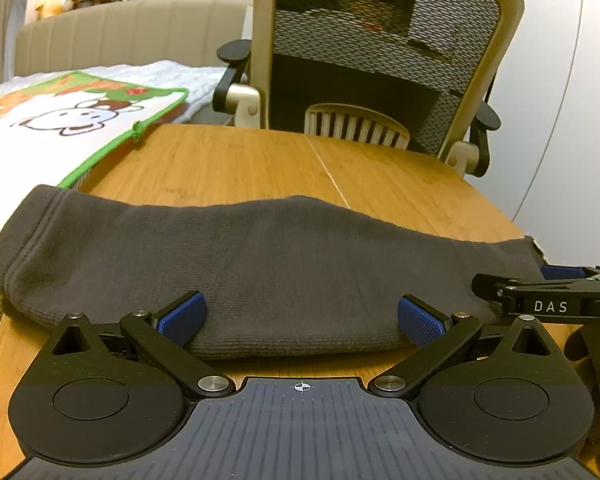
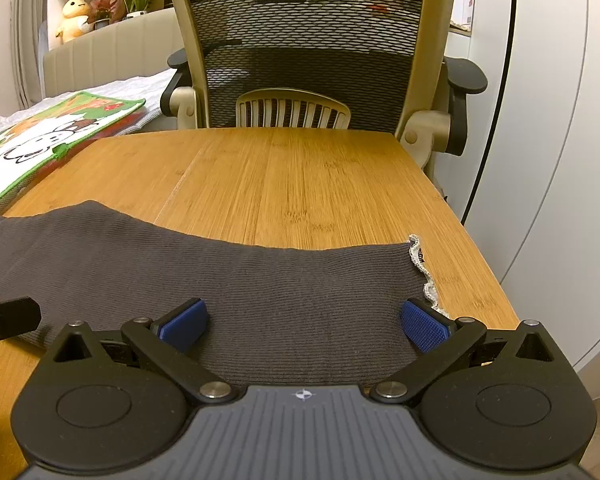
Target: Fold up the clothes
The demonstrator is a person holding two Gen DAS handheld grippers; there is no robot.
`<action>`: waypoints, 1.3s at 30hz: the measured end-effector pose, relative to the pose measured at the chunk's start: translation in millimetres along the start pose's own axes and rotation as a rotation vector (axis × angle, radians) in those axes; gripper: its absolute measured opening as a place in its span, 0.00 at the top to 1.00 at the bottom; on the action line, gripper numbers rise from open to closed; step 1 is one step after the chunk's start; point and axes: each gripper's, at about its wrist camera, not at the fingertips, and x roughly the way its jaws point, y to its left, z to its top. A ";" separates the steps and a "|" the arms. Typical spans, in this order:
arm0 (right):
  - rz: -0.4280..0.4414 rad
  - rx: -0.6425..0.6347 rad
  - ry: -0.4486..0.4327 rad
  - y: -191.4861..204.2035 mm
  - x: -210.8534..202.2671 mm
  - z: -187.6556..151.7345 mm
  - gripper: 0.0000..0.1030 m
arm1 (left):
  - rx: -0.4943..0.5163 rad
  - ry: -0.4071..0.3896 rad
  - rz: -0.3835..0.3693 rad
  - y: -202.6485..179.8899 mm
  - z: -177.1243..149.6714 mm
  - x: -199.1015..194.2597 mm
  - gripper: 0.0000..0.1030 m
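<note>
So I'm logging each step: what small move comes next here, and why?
Probably close both grippers on the near edge of the grey garment: left gripper and right gripper both sit open over that edge, and the cloth lies flat on the table.

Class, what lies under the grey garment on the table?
The grey garment lies on the wooden table; a white lace trim peeks out at its right edge. Anything else beneath is covered.

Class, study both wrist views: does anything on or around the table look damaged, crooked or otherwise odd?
One thing stands out. The grey garment has a wavy, whitish, ragged-looking edge at its right end; whether that is fraying or trim is unclear. Its far edge also dips unevenly across the table. Both grippers, left and right, are open at its near edge.
</note>
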 end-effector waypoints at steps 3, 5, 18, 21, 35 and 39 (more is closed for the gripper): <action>-0.001 -0.001 0.000 0.5 0.1 -0.1 0.00 | -0.005 -0.002 -0.004 1.0 -0.3 -0.5 0.00; -0.002 -0.001 0.001 0.7 0.4 -0.1 0.00 | -0.009 -0.004 -0.007 1.6 -0.3 -0.7 0.00; -0.003 0.000 0.000 1.1 0.4 0.2 0.00 | -0.030 -0.013 -0.024 4.6 -1.7 -2.9 0.00; -0.006 -0.002 0.000 1.7 0.3 0.1 0.00 | -0.047 -0.020 -0.037 7.5 -2.0 -3.7 0.00; -0.010 -0.005 0.000 2.4 -0.1 0.0 0.00 | -0.086 -0.036 -0.068 14.1 -2.8 -5.7 0.00; -0.009 -0.004 0.000 2.1 -0.1 0.1 0.00 | -0.087 -0.036 -0.069 14.5 -3.0 -5.8 0.00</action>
